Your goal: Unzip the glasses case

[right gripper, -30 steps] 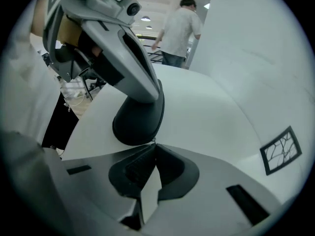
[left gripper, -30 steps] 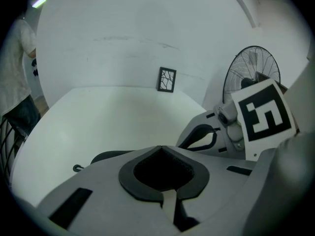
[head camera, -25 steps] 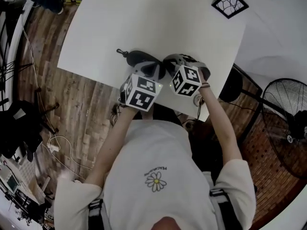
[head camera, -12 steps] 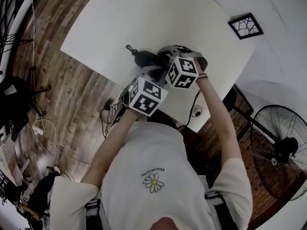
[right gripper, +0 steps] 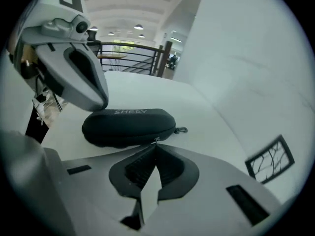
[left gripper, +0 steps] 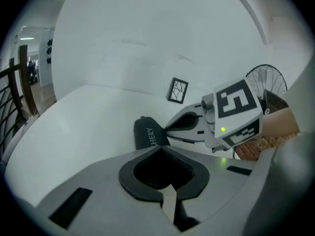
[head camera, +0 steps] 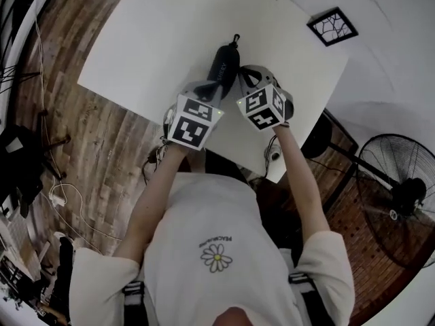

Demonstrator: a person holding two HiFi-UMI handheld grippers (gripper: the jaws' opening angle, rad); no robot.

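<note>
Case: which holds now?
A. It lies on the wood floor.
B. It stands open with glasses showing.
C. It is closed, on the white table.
C: the case has its halves together and rests on the table; no glasses show.

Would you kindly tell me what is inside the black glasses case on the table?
Nothing inside shows: the glasses case lies zipped closed on the white table, so its shell hides any contents. Only the right gripper pinching its zipper pull is visible outside.

Open table around glasses case — marker tile far corner.
</note>
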